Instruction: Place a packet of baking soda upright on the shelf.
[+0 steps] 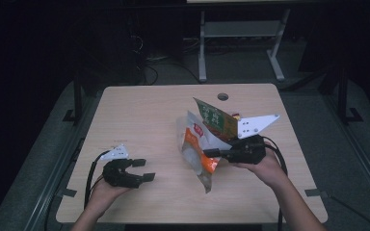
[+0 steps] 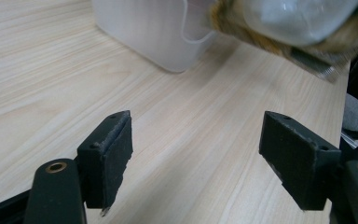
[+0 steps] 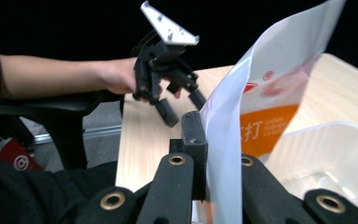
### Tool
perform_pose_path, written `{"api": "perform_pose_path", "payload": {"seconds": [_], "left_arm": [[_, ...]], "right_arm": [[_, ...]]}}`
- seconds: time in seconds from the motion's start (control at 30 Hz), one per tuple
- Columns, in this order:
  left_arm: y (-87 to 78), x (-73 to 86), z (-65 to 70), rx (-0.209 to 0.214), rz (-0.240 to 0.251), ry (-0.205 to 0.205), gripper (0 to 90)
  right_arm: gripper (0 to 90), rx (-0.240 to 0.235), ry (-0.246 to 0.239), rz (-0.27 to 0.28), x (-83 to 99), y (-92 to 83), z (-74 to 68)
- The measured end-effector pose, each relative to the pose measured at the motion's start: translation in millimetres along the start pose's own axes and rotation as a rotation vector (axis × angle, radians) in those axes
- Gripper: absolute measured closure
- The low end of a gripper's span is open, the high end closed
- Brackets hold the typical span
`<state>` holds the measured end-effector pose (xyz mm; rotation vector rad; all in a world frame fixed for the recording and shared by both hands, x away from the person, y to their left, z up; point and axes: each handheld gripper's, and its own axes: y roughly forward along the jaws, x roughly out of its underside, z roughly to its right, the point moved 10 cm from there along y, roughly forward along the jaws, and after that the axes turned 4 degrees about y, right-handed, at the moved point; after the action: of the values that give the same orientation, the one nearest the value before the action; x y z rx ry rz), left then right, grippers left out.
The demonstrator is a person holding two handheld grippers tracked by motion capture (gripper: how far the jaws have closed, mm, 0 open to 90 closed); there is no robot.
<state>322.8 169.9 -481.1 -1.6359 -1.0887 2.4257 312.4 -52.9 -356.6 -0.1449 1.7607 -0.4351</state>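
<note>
Snack bag (image 1: 200, 144): white and orange pouch, held up off the desk right of centre, pinched in the right gripper (image 1: 212, 153).
Right jaws: clamped tight on the bag's white edge (image 3: 223, 154), as the right gripper view showed.
Left jaws: stood wide apart with nothing between them, low over bare wood; left gripper (image 1: 142, 169) near the front left of the desk.
Writing: orange panel with white characters and small print, too blurred to read; a red round mark near the top (image 3: 266, 74).
Second pack (image 1: 217, 120): green, with pale characters that could not be read, just behind the bag.
Clear tub (image 2: 151, 30): translucent plastic, standing on the desk under the raised bag.
Desk (image 1: 139, 115): light wood grain, a round cable hole (image 1: 222, 96) near the far edge.
Room: dark, grey floor, a white metal frame (image 1: 241, 38) beyond the desk.
Open room: the left and far parts of the desk lay bare.
</note>
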Motion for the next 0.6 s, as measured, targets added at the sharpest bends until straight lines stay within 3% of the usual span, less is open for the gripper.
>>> {"api": "perform_pose_path", "payload": {"seconds": [0.43,0.6], "left_arm": [[6.4,5.1,-1.3,-0.019,-0.029,0.029,19.4],[8.4,7.0,-2.2,-0.039,-0.049,0.059,16.1]], "right_arm": [[90.0,0.060,0.001,0.016,-18.2,-7.6,16.1],[90.0,0.113,0.001,0.004,-24.8,-7.2,27.2]]}}
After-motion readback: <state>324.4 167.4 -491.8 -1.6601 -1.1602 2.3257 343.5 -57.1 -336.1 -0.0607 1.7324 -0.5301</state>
